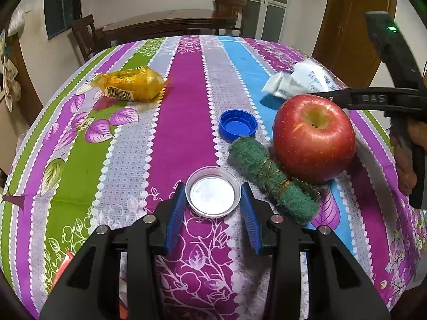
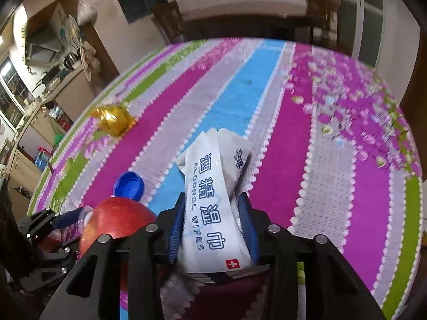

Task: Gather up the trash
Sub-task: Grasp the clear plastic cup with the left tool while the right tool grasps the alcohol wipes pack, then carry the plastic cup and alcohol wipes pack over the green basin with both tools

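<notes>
My left gripper (image 1: 213, 192) has its blue fingers close on both sides of a clear plastic lid (image 1: 213, 191) that lies on the striped tablecloth; contact is not clear. My right gripper (image 2: 212, 200) is shut on a white alcohol wipes packet (image 2: 213, 202), which also shows in the left wrist view (image 1: 296, 81) behind the apple. A yellow crumpled wrapper (image 1: 130, 84) lies at the far left, also seen in the right wrist view (image 2: 113, 118). A blue bottle cap (image 1: 238, 125) lies mid-table, also in the right wrist view (image 2: 129, 185).
A red apple (image 1: 315, 138) and a green scrub-pad roll (image 1: 272, 178) lie right of the lid. The apple (image 2: 117, 218) sits just left of my right gripper. The table's far edge, chairs and a dark wooden table (image 1: 165, 24) stand beyond.
</notes>
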Tool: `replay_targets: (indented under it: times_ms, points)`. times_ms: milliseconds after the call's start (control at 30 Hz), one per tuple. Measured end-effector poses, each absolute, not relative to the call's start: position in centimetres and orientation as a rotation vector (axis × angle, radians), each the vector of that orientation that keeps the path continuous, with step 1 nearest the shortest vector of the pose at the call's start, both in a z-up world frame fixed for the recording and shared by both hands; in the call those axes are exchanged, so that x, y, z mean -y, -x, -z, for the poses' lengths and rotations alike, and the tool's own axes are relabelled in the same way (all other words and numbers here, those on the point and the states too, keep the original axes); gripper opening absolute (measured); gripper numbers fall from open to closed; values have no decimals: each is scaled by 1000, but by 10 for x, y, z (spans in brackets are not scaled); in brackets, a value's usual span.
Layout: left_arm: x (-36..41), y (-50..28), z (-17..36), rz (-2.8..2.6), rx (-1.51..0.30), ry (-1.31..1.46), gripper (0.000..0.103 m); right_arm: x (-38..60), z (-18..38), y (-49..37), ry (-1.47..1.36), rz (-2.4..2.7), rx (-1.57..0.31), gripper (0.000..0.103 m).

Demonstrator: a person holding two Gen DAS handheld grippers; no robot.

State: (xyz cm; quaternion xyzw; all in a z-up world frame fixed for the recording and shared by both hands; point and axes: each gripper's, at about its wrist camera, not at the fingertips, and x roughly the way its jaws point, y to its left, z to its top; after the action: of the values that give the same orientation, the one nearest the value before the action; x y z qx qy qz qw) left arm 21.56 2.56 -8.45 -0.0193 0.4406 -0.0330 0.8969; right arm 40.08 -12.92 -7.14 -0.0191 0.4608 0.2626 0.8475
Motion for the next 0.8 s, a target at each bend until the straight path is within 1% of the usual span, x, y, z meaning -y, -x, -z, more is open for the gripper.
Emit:
replay_targets:
  times_ms: [167,400,633,800]
  points:
    - [-31,-216,84,77,-902,67,39,144,44,-371,57,-470,-815,40]
    - [-32,-211,78,70,-863,75,38,157,24,-313,48,-418,-683,40]
    - [-25,-181,60,68,-736,65,38,151,18,-242,45,-389,-574,40]
    - [-17,-156,30,35,-623,64,38,157,12,-202,38,-367,-521,41]
